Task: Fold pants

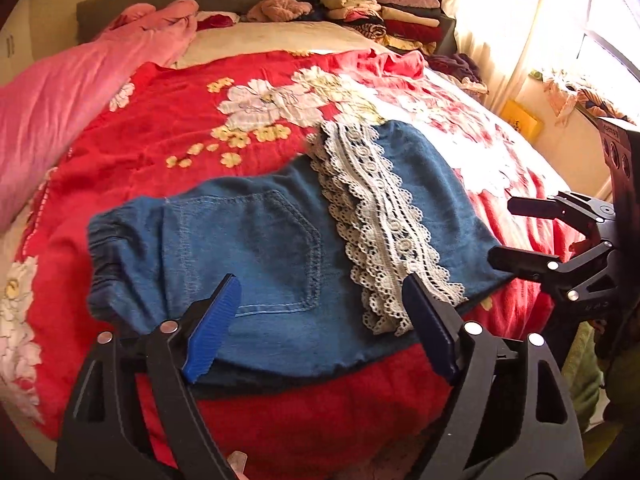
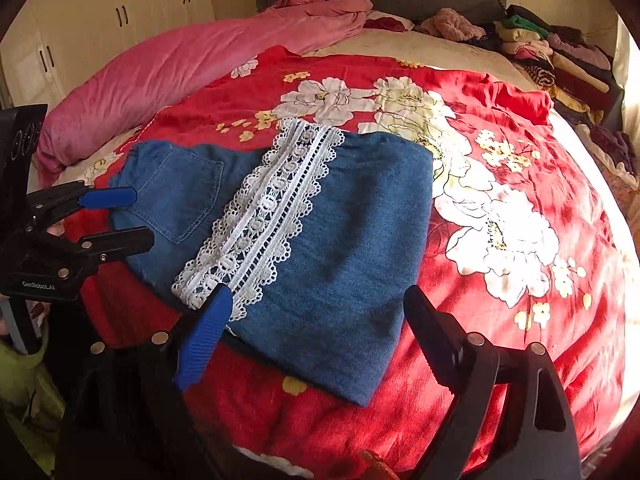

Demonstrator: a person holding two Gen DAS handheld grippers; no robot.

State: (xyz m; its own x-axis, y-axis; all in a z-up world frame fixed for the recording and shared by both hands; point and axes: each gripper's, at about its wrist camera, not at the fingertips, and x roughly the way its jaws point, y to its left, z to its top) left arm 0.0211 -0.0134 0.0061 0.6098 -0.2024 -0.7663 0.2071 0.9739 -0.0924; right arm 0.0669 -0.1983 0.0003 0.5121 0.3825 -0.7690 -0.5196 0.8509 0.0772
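Note:
Blue denim pants (image 1: 256,248) with a white lace hem band (image 1: 380,224) lie folded on the red floral bedspread (image 1: 168,128). A back pocket faces up and the leg part is folded over it. My left gripper (image 1: 320,312) is open and empty, hovering over the near edge by the pocket. My right gripper (image 2: 316,320) is open and empty over the near edge of the folded leg (image 2: 352,240), its blue finger (image 2: 204,336) beside the lace (image 2: 264,216). Each gripper shows in the other's view, the right (image 1: 528,236) and the left (image 2: 116,216), both open.
A pink duvet (image 1: 80,88) lies along the left side of the bed. Piles of folded clothes (image 1: 380,12) sit at the headboard corner. A bright curtained window (image 1: 540,20) is on the right. White wardrobe doors (image 2: 100,12) stand beyond the bed.

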